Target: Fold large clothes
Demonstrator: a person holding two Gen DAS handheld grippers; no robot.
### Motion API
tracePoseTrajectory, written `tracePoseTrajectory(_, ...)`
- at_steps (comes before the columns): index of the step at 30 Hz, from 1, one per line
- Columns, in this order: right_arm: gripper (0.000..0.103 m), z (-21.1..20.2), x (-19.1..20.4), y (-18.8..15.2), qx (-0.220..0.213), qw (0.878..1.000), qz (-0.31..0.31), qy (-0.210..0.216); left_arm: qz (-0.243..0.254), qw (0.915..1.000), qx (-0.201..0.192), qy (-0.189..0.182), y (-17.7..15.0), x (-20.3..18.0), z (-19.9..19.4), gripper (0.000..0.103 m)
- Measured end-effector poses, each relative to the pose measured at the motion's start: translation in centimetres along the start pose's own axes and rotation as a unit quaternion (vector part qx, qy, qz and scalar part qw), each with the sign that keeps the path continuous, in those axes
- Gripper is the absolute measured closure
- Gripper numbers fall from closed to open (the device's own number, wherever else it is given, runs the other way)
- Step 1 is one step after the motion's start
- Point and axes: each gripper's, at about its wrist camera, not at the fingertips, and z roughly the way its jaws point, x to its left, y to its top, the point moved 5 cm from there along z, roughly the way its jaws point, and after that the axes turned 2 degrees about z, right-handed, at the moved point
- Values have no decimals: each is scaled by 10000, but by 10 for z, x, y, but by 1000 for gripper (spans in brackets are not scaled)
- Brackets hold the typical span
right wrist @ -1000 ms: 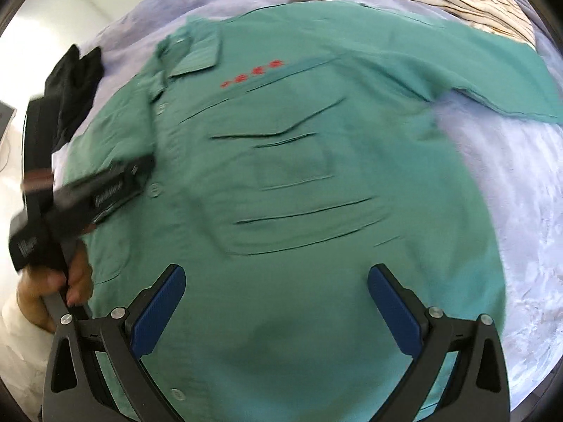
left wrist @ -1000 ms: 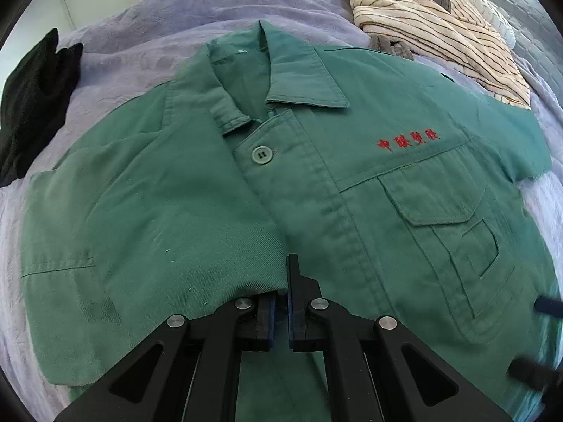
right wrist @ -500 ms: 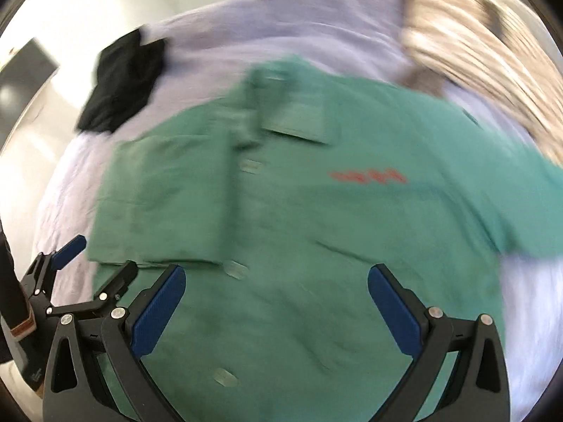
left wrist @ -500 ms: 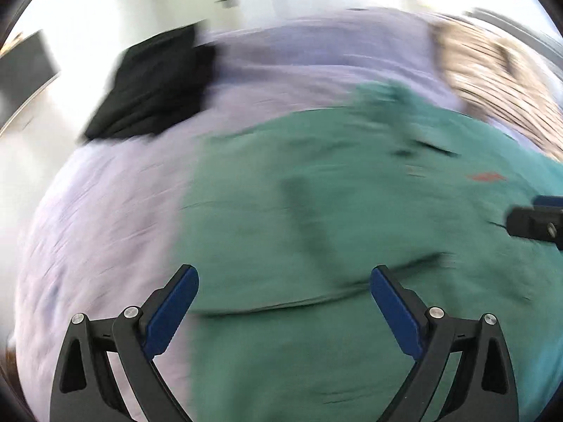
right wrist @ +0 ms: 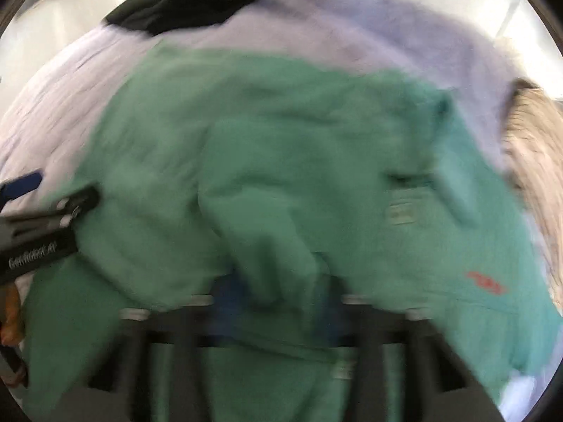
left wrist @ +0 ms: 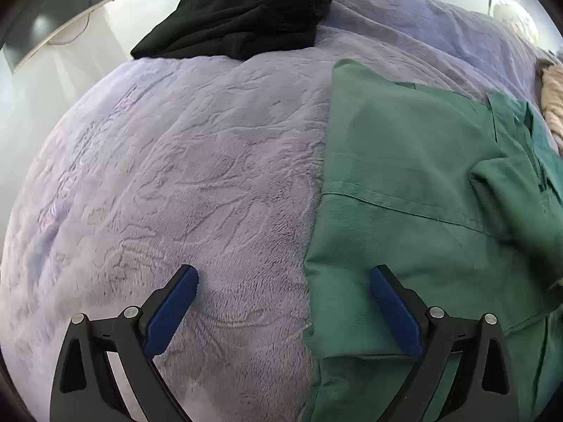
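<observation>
Swung off the shirt front seen a second ago, where collar, button and red lettering filled the left wrist view; now looking mostly at lavender bed cover (left wrist: 183,176). Left gripper (left wrist: 283,283) with blue fingers (left wrist: 394,313) spread wide, nothing between them but the folded edge of the green shirt (left wrist: 422,183): one finger over bare bed cover, the other over green cloth, not visibly pressing. Shirt lying flat on the bed, stretching ahead of and beyond that finger, a sleeve folded over its body. Black garment (left wrist: 242,10) heaped well ahead of the fingers at the far end of the bed; a strip of tan striped fabric (left wrist: 552,105) at the far edge past the shirt. Right wrist view heavily blurred: right gripper (right wrist: 278,302) closing, fingers drawn near each other with a raised fold of green shirt (right wrist: 281,161) bunched between them; cannot tell whether the pads already press the cloth. Left gripper (right wrist: 38,207) also showing at that view's edge, beside the shirt.
</observation>
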Motion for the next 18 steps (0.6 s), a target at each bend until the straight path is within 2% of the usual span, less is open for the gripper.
tracePoseTrajectory(2,77,-17,-35,3,-225,9958,793,395,32,10000,12,-25,2,-1,3,4)
tracePoseTrajectory(4,76,-29,-78,-1,-409,9838,1613,668,82,9999,8,-66,3,-1,3,4)
tracePoseTrajectory(5,76,-30,-99,-6,-442,9741,2046,856,128,9999,0,-99,3,-1,2,4)
tracePoseTrajectory(6,74,-29,-120,-13,-436,9600,2520,1137,187,9998,7,-95,5,-2,2,4)
tracePoseTrajectory(7,66,-23,-142,-21,-375,9412,3043,1419,239,9997,21,-97,5,-1,-2,4)
tracePoseTrajectory(9,58,-14,-175,-41,-254,9068,3893,1597,319,9991,121,-237,12,0,-3,4)
tracePoseTrajectory(10,43,-11,-192,-50,-261,8838,4344,1717,328,9986,155,-376,16,2,-5,4)
tracePoseTrajectory(12,30,-11,-211,-66,-332,8488,4931,1879,361,9969,140,-682,30,7,-9,4)
tracePoseTrajectory(13,30,-16,-211,-69,-399,8411,4999,2028,387,9959,107,-816,42,10,-11,4)
tracePoseTrajectory(15,30,-27,-191,-62,-406,8434,4747,2484,382,9942,107,-995,63,16,-7,4)
tracePoseTrajectory(17,30,-37,-149,-51,-368,8414,4380,3144,329,9907,333,-1280,87,18,8,4)
tracePoseTrajectory(18,30,-37,-121,-45,-247,8347,4226,3522,300,9887,445,-1397,95,17,16,4)
